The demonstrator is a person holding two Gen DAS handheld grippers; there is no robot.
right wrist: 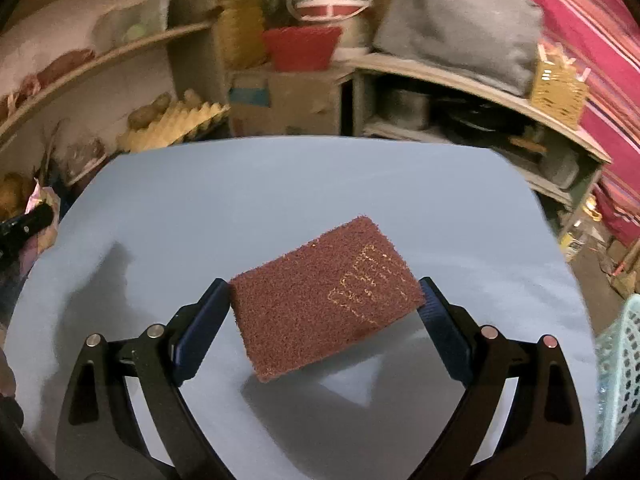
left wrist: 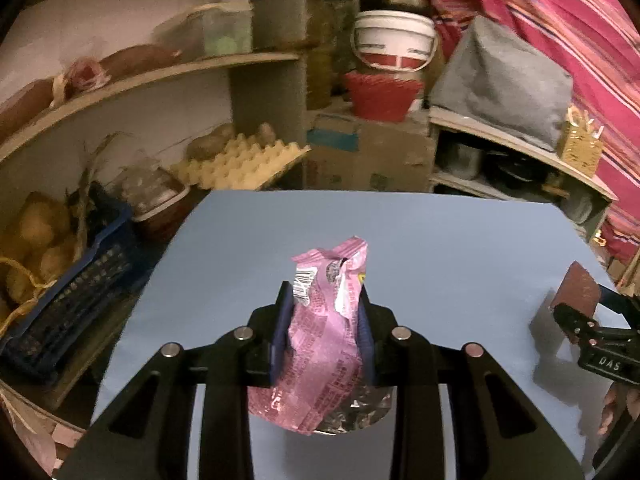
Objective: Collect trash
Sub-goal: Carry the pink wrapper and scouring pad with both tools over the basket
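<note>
My left gripper [left wrist: 323,300] is shut on a crumpled pink snack wrapper [left wrist: 324,340] with a silver inside, held above the blue table [left wrist: 440,240]. My right gripper [right wrist: 326,300] is shut on a maroon scouring pad [right wrist: 320,300], which it holds by two opposite edges, lifted off the table [right wrist: 240,200] with its shadow below. In the left wrist view the right gripper [left wrist: 576,320] and the pad [left wrist: 576,288] show at the far right edge. In the right wrist view part of the left gripper and the wrapper [right wrist: 40,200] show at the far left edge.
A light blue mesh basket [right wrist: 616,368] stands at the table's right edge. A dark blue crate [left wrist: 72,292] with potatoes sits left of the table. Shelves with an egg tray [left wrist: 240,164], a cardboard box [left wrist: 368,156], a red basket [left wrist: 380,96] and pots stand behind.
</note>
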